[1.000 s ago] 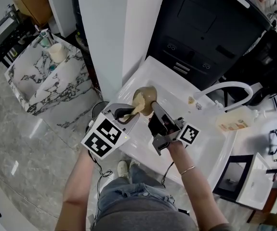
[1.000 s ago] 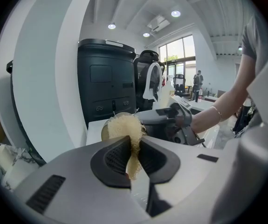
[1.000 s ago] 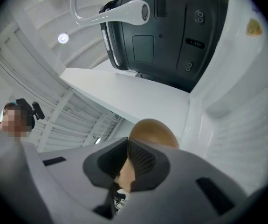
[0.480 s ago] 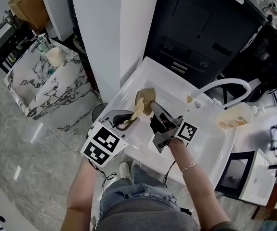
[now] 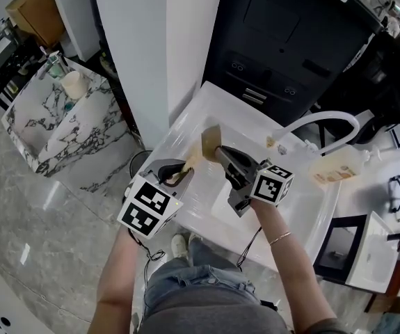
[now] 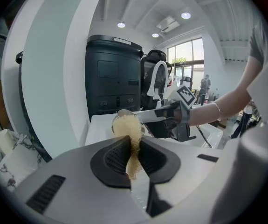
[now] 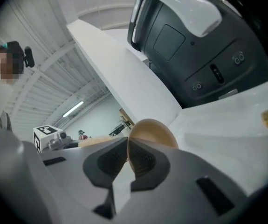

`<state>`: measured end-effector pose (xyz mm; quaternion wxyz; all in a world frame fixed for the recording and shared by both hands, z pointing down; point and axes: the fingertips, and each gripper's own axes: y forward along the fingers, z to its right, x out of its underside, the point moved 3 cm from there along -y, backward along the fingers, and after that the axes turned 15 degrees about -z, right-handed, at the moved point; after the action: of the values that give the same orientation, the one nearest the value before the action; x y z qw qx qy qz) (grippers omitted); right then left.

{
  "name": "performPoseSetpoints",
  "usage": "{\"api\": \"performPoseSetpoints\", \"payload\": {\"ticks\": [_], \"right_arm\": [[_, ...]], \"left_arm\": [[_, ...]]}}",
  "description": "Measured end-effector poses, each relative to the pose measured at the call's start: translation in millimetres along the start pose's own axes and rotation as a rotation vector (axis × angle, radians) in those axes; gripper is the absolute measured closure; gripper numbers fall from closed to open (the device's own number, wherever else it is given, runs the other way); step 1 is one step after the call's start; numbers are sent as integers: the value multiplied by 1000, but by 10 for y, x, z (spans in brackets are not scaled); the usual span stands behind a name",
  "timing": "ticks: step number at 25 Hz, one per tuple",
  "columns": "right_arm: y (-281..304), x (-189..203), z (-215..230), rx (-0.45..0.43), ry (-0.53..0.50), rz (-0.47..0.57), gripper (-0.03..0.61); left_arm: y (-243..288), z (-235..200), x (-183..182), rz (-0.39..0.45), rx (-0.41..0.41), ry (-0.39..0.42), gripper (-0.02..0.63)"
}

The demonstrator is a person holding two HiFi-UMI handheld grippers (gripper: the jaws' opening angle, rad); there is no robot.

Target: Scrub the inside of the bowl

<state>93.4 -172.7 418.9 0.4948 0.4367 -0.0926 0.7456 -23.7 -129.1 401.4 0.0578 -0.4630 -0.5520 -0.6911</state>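
1. Bowl [image 5: 211,138]: tan and round, held up on edge above the white surface [image 5: 206,103]. In the left gripper view its opening faces the left gripper [image 5: 180,173]. In the right gripper view we see its rounded outside.
2. Right gripper [image 5: 222,153]: its fingers [image 7: 145,161] are drawn narrow and pinch the bowl's rim between them. Its marker cube [image 5: 273,184] sits at the rear, next to our right hand.
3. Left gripper: its fingers [image 6: 114,157] are closed on the lower end of a sponge [image 6: 128,129]. Its marker cube [image 5: 147,204] is turned toward the head camera.
4. Sponge: coarse and yellowish-beige. It stands out past the left fingertips, and its far end reaches the bowl's opening. We cannot tell whether it presses on the inside wall.
5. Surface: white, with a sunken basin below both grippers. A white arched faucet [image 5: 325,125] and a pale bottle [image 5: 337,167] stand at its right side, well apart from the bowl.
6. Surroundings: a black appliance [image 5: 290,40] stands behind the surface. A marble-patterned box [image 5: 60,127] sits on the floor to the left.
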Motion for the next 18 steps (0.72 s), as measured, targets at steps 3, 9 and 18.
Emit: {"api": "performPoseSetpoints", "payload": {"ticks": [3,9,18], "right_arm": [[8,4,25,35,-52,-49,557],[61,47,121,118,-157,-160,557],[223,228,238,203,-389,-360,557]], "left_arm": [[69,-33,27,-14,-3,-17,568],[203,-107,39,-22,-12,-38,568],[369,-148,23,-46,-10,-62,568]]}}
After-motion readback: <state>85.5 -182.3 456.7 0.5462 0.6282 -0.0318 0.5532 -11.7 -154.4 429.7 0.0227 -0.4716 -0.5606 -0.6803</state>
